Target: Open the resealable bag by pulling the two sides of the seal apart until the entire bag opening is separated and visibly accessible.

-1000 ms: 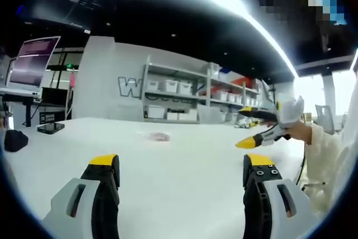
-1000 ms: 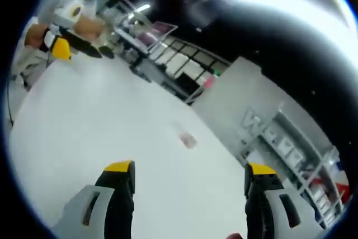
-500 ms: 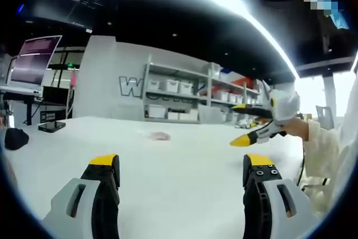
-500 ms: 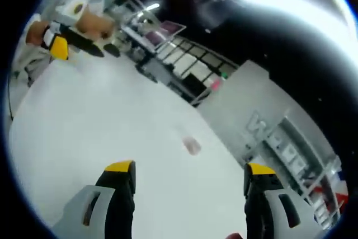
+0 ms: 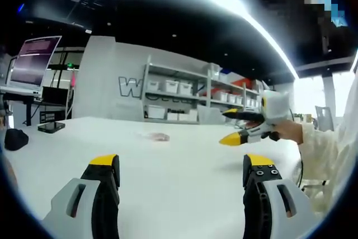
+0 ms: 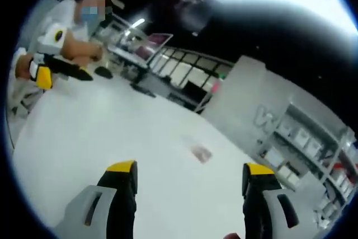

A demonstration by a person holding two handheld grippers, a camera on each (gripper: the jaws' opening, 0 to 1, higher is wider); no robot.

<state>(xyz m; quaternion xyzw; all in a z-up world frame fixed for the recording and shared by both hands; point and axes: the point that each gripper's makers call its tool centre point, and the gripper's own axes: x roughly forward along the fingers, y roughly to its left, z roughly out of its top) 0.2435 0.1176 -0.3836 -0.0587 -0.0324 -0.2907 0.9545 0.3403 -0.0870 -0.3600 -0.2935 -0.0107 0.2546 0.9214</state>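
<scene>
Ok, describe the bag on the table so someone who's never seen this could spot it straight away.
Start with the wide white table in front of the shelves of white bins. The bag lies flat out in the open, toward the far edge. It is small and pinkish, the lone pale spot of colour there, apart from the dark things at the table's left end.

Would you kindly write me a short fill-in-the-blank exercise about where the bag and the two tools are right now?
1. The small resealable bag lies flat on the white ____.
2. The left tool has its jaws ____, with nothing between them.
3. The right tool is ____ the bag, not touching it.
4. In the left gripper view, the right tool's jaw tips are coloured ____.

Missing words: table; open; apart from; yellow
</scene>
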